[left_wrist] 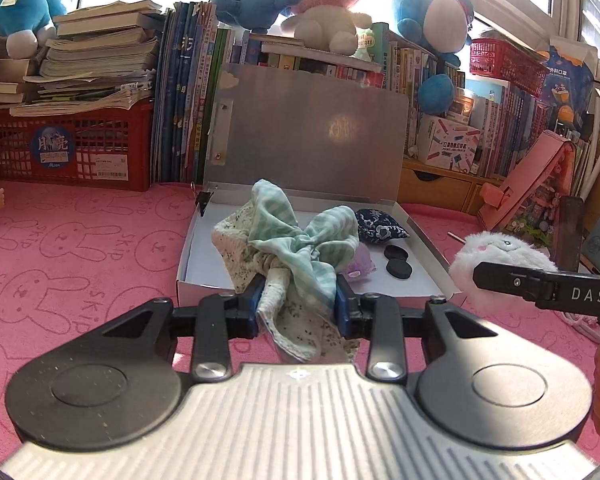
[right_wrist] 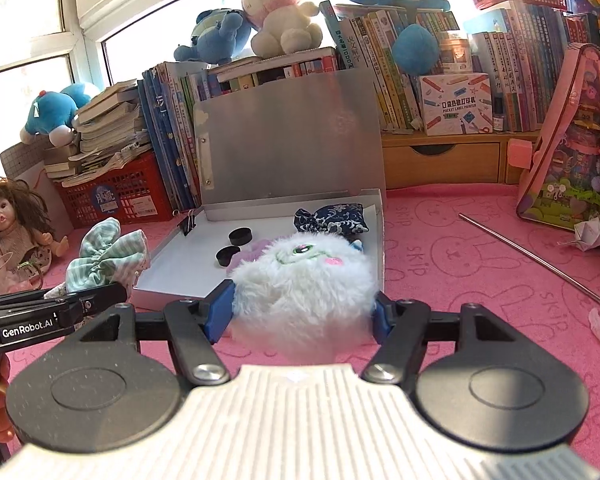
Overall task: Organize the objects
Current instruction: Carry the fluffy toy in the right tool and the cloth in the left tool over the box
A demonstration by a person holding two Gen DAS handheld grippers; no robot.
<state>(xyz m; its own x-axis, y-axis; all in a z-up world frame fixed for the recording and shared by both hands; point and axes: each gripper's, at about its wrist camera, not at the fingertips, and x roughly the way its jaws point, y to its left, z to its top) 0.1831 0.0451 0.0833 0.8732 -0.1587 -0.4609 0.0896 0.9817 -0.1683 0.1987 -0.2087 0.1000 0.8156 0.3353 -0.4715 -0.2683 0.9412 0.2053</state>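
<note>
Mint-striped cloth bundle (left_wrist: 300,240) sits clamped in the left claw (left_wrist: 300,300) over the open white box's (left_wrist: 188,248) near edge, while the right claw (right_wrist: 302,314) grips a white fluffy plush (right_wrist: 304,280) beside it.

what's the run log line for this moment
left tool: shut on green cloth pouch | right tool: shut on white plush toy | box: open
</note>
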